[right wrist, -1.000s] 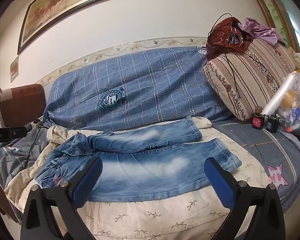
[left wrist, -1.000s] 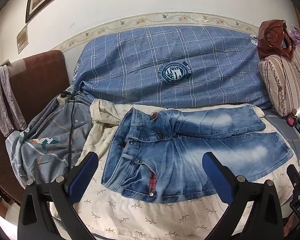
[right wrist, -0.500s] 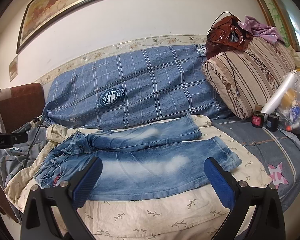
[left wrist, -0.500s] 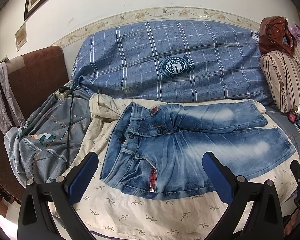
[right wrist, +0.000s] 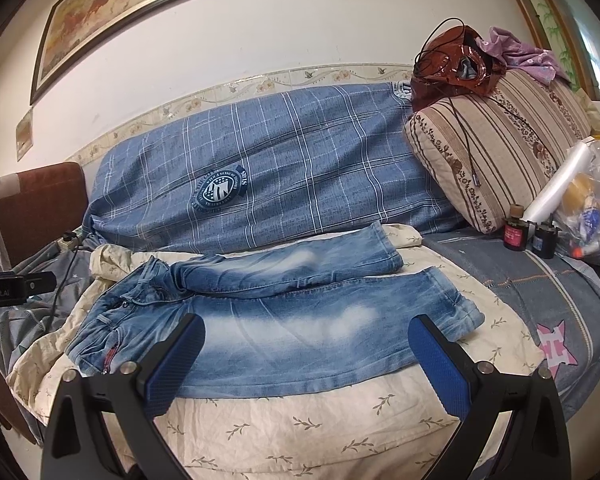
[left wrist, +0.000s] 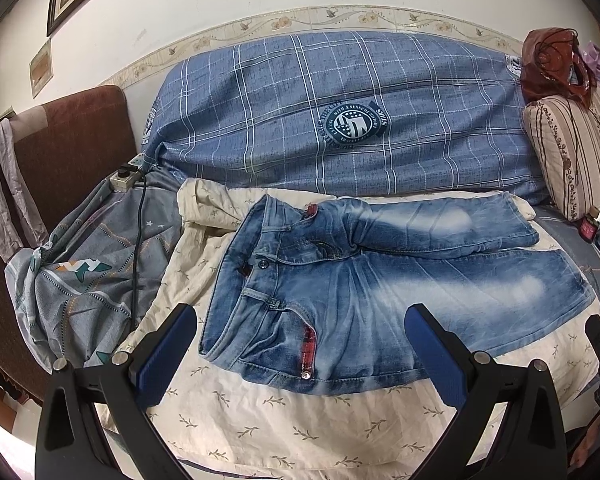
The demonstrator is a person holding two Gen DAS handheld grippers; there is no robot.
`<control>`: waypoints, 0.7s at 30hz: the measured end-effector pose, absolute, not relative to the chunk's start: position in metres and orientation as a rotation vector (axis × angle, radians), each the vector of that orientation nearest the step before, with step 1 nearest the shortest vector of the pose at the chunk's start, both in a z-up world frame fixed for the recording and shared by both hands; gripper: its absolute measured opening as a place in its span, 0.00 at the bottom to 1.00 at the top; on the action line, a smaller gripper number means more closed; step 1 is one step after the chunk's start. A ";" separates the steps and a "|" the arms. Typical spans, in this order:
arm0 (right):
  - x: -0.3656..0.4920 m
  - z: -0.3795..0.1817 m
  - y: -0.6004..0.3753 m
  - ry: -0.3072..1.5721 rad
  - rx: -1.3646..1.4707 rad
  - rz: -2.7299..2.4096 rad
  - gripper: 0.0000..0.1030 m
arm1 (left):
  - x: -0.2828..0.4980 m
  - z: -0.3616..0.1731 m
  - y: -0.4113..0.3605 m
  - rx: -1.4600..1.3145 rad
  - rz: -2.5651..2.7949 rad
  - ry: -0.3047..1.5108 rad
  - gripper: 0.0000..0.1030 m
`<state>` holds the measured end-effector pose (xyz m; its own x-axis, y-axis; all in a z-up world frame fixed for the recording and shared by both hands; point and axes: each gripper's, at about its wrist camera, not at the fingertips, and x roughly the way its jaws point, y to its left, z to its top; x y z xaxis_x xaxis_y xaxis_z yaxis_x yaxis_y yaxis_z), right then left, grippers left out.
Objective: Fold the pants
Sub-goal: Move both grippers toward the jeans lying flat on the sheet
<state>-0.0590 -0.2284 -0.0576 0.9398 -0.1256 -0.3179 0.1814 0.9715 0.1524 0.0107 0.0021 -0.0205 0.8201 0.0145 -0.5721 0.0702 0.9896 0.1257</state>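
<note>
The pants (left wrist: pixel 380 280), a pair of faded blue jeans, lie spread flat on a cream leaf-print sheet (left wrist: pixel 300 420) that covers the seat of a sofa. Their waistband sits toward the left and the two legs run out to the right, the far leg lying slightly over the near one close to the crotch. The left tool (left wrist: pixel 300 344) hovers over the waist and hip end with its blue-padded fingers (left wrist: pixel 164 356) spread wide, gripping nothing. The right tool (right wrist: pixel 304 360) hangs over the near leg, likewise wide apart and holding nothing, its pads (right wrist: pixel 440 364) above the cloth near the front edge. Behind the pants a blue plaid cover (right wrist: pixel 280 168) with a round badge drapes the sofa back. A striped cushion (right wrist: pixel 492 148) leans at the right, with a brown plastic bag (right wrist: pixel 456 60) on top and two small dark bottles (right wrist: pixel 528 234) beside it. A grey patterned blanket (left wrist: pixel 84 276) and a black cable (left wrist: pixel 138 240) lie to the left.
</note>
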 end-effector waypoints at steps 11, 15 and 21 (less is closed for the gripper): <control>-0.055 -0.060 -0.227 0.332 0.177 -0.159 1.00 | 0.013 -0.027 0.006 0.139 -0.026 0.608 1.00; -0.054 -0.061 -0.227 0.338 0.176 -0.159 1.00 | 0.014 -0.028 0.007 0.129 -0.026 0.607 1.00; -0.052 -0.062 -0.225 0.346 0.172 -0.158 1.00 | 0.017 -0.032 0.008 0.104 -0.032 0.620 1.00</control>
